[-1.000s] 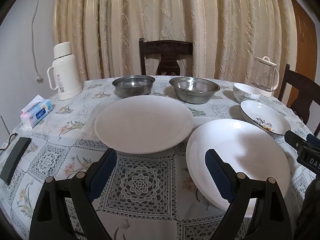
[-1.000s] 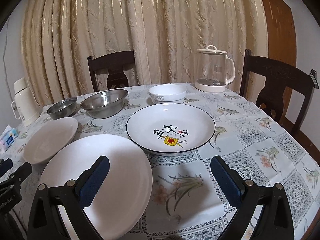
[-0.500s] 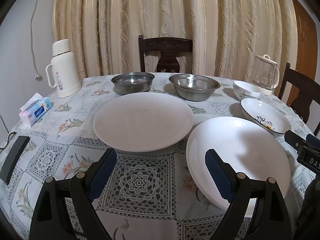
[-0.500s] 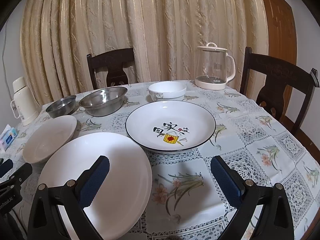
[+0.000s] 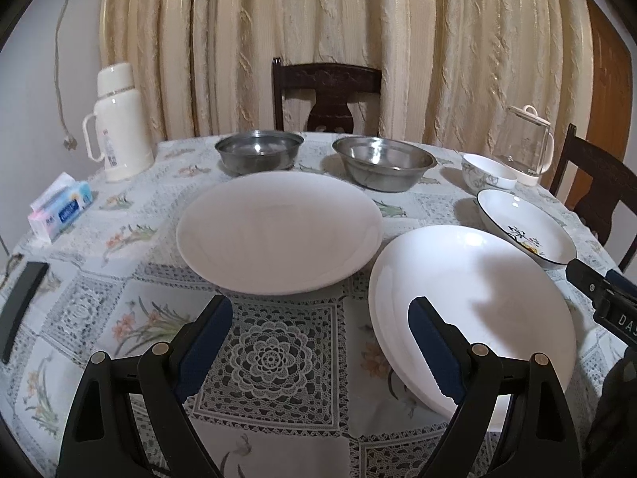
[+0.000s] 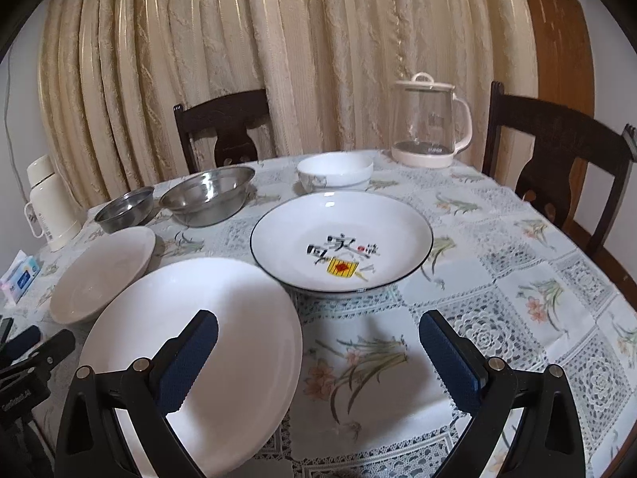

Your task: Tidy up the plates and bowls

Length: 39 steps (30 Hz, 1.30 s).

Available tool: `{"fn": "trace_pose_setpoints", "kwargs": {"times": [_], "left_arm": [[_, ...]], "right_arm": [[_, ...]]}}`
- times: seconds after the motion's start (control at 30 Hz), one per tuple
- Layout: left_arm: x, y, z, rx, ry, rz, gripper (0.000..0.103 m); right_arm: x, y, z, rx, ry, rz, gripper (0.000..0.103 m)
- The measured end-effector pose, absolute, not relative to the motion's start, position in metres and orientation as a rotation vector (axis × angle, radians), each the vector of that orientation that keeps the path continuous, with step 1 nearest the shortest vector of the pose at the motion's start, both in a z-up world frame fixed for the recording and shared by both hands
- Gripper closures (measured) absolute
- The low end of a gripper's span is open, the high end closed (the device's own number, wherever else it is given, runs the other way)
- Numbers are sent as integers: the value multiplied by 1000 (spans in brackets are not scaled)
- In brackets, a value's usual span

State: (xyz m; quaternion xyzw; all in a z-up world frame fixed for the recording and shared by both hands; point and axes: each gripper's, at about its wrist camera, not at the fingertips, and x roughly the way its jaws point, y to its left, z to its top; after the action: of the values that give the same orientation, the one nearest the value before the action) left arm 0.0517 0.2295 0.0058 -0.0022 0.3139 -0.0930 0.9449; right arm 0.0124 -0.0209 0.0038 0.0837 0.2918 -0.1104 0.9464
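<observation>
White, plain: large white plate [image 5: 477, 302], the landmark for this entry, on the near edge of the desk [image 5: 274, 358], which carries a floral lace cloth.

Cream-white, plain: second plate [image 5: 278, 231], just left of the landmark and slightly farther back, rims close but apart.

Black-rimmed, printed with characters and a yellow motif: printed plate [image 6: 342, 239], right of and behind the landmark, rims nearly meeting.

White ceramic, patterned side: small bowl [image 6: 335, 171], beyond the printed plate.

Stainless steel: larger steel bowl [image 5: 384, 162], behind the landmark toward the far edge; smaller steel bowl [image 5: 258, 153] to its left, the two apart.

Glass with white base and lid: kettle [image 6: 430, 121], far right of the landmark, behind the small bowl.

White: thermos [image 5: 117, 123], far left. Tissue pack [image 5: 59, 209] nearer than it; black flat object [image 5: 22, 302] at the left desk edge.

Dark wood: chair [image 5: 326, 95] beyond the steel bowls, before a cream curtain [image 5: 318, 20].

Left gripper [image 5: 320, 330]: blue-padded jaws spread wide, holding nothing, above the cloth just left of the landmark, its right finger over the plate's rim.

Right gripper [image 6: 318, 352]: jaws spread wide, empty, its left finger above the landmark, its right finger above bare cloth.
</observation>
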Motion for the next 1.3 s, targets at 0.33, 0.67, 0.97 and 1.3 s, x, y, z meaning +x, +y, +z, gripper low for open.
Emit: {"fn": "trace_pose_setpoints", "kwargs": {"times": [0.33, 0.67, 0.97, 1.3], "left_arm": [[65, 230, -2, -95, 780, -316, 12], [83, 225, -12, -173, 894, -401, 12], [96, 218, -18, -184, 916, -435, 12], [105, 217, -18, -235, 920, -482, 12]], "right_arm": [[19, -34, -8, 317, 700, -94, 0], [30, -29, -19, 380, 786, 58, 0], [44, -36, -28, 474, 831, 150, 0], [40, -51, -32, 554, 808, 270, 0]]}}
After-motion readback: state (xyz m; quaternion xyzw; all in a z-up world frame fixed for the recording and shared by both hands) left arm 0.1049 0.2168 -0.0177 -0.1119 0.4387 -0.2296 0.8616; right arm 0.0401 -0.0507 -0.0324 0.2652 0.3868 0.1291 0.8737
